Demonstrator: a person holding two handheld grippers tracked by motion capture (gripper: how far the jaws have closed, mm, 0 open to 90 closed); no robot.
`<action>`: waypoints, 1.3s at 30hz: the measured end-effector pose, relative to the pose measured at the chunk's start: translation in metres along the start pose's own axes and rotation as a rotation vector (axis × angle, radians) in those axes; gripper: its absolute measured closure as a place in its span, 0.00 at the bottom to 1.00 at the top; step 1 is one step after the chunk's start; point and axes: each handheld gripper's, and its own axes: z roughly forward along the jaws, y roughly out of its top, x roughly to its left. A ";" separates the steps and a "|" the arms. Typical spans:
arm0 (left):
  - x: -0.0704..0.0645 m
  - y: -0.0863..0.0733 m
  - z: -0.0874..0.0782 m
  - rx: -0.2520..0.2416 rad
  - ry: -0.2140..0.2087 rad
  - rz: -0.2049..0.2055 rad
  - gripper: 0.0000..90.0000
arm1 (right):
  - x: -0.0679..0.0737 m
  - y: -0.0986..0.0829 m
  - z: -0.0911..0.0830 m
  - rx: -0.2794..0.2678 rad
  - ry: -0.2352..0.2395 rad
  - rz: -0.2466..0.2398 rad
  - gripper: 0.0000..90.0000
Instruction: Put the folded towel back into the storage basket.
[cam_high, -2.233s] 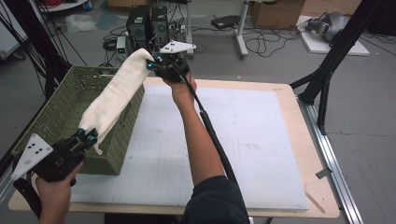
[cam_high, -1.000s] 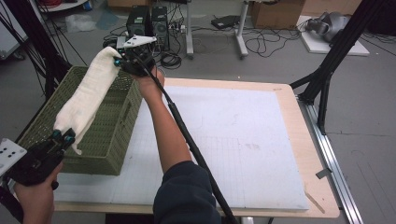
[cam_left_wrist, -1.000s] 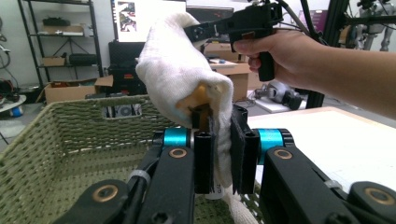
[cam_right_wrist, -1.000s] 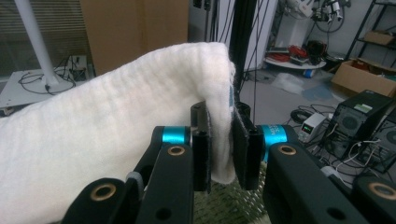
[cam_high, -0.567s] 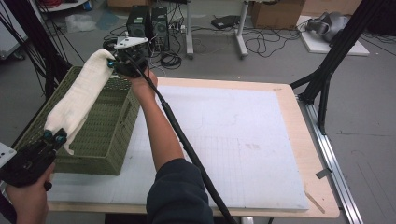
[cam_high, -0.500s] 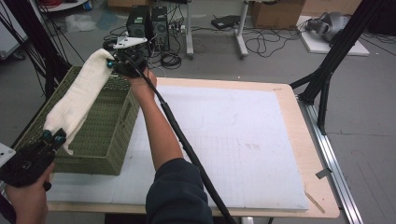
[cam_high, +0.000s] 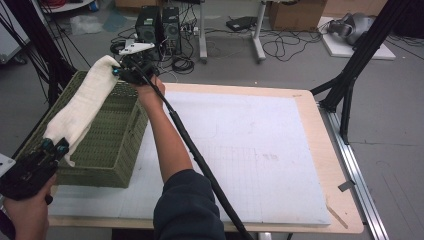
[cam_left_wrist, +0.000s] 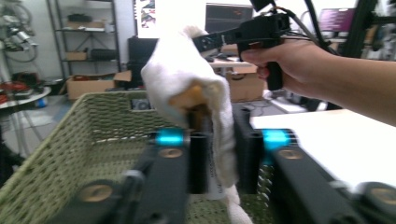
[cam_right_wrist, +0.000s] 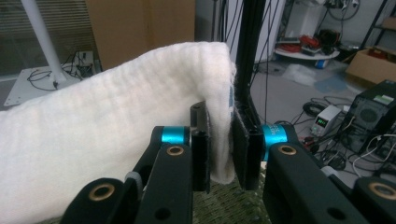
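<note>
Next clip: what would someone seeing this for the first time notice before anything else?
A long white towel is stretched in the air over the green woven basket at the table's left edge. The left claw pinches its near end and the right claw its far end. The white mat beside the basket spreads across the wooden table.

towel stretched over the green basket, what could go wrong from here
1. The towel hangs between the left gripper and the right gripper, each pinching only an edge fold; a tug apart could pull one end free.
2. The towel's loose lower corner droops at the basket near rim, so lowering unevenly may drape it outside.
3. The right gripper's cable trails across the table and could snag on the forearm.
</note>
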 end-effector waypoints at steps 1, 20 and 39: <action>0.002 0.000 0.002 0.016 0.017 -0.027 0.66 | 0.000 -0.001 0.003 0.011 0.000 0.007 0.79; 0.001 -0.001 0.007 0.045 -0.009 -0.093 0.34 | 0.004 -0.025 -0.023 0.031 0.009 0.072 0.37; -0.038 0.000 0.037 0.083 -0.149 -0.094 0.22 | -0.006 -0.075 -0.140 0.011 -0.014 0.069 0.21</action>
